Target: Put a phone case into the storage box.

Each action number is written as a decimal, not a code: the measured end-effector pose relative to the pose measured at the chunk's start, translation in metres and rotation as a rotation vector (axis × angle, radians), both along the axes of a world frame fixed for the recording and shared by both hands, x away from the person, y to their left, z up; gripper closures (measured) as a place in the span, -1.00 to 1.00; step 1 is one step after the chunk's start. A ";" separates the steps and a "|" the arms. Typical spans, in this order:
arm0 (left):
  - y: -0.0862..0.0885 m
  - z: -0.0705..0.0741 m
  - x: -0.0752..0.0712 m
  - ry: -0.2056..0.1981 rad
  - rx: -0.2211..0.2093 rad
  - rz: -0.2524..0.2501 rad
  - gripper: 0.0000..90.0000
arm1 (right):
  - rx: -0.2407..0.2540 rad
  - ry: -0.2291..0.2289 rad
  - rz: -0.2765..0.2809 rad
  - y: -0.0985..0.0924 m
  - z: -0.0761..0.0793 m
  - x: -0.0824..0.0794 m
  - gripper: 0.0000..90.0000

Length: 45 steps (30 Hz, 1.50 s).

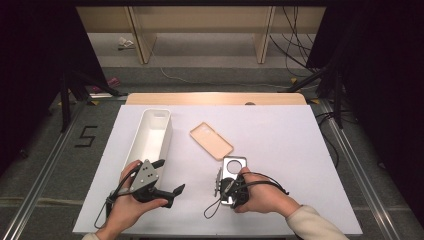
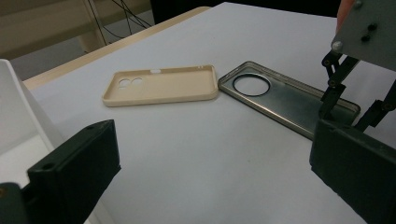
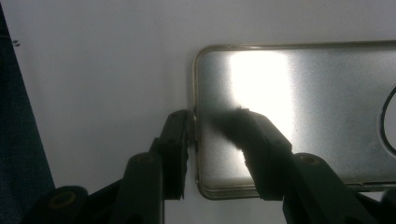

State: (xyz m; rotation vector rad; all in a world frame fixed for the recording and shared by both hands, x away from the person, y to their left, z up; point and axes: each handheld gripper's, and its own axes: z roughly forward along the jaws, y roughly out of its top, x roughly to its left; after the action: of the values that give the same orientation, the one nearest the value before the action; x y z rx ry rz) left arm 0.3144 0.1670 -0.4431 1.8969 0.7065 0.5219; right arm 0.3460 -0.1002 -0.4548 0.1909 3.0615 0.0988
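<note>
right fingers straddle the clear case's short edge

on the left, our left gripper (image 1: 167, 192) hangs beside the white bin (image 1: 150, 137), its fingers spread wide and empty. past it a beige phone case (image 2: 161, 85) lies flat on the worktop (image 1: 280, 135), apart from us. further right, the clear phone case (image 3: 299, 116) lies flat near the front edge, its long axis running away from our right gripper (image 3: 215, 140). that hand is much the nearer. one finger sits outside the case's near short rim, the other inside on its floor; whether they already pinch the rim we cannot tell.
</note>
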 end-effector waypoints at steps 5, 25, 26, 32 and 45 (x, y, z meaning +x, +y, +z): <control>0.000 0.000 0.000 0.001 0.001 -0.004 -0.97 | -0.002 -0.013 0.019 0.001 0.000 -0.002 0.52; -0.002 -0.001 -0.001 0.001 0.007 -0.011 -0.97 | -0.014 0.014 0.053 0.003 0.001 -0.007 0.95; -0.002 -0.001 -0.001 0.001 0.007 -0.011 -0.97 | -0.013 0.015 0.053 0.003 0.001 -0.006 0.95; -0.002 -0.001 -0.001 0.002 0.006 -0.011 -0.97 | -0.014 0.017 0.051 0.003 0.001 -0.007 0.96; -0.002 -0.001 -0.001 0.002 0.007 -0.013 -0.97 | -0.003 0.021 0.045 0.000 0.003 -0.007 0.98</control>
State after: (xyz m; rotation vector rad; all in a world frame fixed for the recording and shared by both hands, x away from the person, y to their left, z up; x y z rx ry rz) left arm 0.3135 0.1651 -0.4440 1.9072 0.6948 0.5149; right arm 0.3386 -0.0999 -0.4515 0.1234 3.0876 0.0954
